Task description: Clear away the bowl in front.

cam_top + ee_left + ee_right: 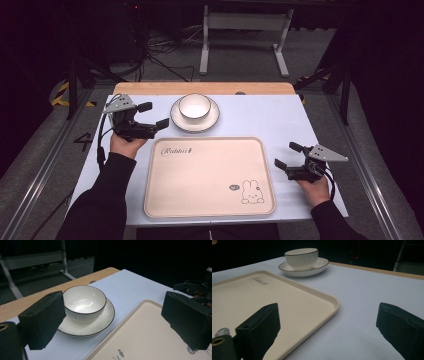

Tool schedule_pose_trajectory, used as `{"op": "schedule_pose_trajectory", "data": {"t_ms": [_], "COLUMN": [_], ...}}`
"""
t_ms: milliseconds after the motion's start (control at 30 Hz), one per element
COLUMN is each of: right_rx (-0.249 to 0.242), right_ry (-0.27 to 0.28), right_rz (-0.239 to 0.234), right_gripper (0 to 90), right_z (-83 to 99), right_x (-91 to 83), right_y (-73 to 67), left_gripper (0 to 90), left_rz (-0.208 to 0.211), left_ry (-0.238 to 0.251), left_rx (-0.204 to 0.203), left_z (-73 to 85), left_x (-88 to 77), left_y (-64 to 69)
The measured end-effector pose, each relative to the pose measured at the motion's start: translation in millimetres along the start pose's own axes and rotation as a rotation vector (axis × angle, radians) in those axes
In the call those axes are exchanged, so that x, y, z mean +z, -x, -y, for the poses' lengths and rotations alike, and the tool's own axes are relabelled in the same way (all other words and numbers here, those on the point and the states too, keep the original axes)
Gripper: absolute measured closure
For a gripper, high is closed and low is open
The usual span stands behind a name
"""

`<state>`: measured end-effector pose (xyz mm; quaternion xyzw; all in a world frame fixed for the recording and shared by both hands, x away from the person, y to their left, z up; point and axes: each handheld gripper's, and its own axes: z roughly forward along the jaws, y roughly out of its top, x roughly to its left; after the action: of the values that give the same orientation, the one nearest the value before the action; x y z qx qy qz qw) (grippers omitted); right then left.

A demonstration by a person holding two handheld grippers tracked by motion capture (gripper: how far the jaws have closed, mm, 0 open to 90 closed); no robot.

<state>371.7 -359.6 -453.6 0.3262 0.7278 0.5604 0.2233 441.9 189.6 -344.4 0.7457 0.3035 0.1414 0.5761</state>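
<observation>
Overhead, pale table (280,120), dark room.

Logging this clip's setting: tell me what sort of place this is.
Probably a lab or recording workspace, not a home: a covered table on a bare floor, loose cables behind it, a metal stand, dark surroundings.

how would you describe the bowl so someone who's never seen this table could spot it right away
Start at the big cream tray with the rabbit drawing; just beyond its far edge sits a white saucer. The bowl stands on that saucer: white, ribbed outside, empty, thin dark rim, the only deep dish here.
</observation>
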Motion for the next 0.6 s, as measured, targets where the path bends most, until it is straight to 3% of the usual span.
{"op": "schedule_pose_trajectory", "data": {"t_ms": [300,367,600], "right_rx": [-0.001,0.002,0.007], "right_ry": [0.002,0.003,-0.001], "right_rz": [0.002,0.001,0.001], "right_gripper": [5.5,5.5,5.6], "right_z": [0.1,0.1,0.0], "right_x": [-0.1,-0.1,0.1], "right_y": [-0.1,0.1,0.6], "left_gripper": [6.0,6.0,5.7], "left_rz": [0.027,0.036,0.021], "left_ry": [-0.015,-0.01,-0.011], "left_rx": [-0.02,-0.047,-0.056], "left_z": [-8.1,-10.4,-16.2], "left_x": [16.7,21.5,32.1], "left_y": [-9.9,-13.8,-21.4]}}
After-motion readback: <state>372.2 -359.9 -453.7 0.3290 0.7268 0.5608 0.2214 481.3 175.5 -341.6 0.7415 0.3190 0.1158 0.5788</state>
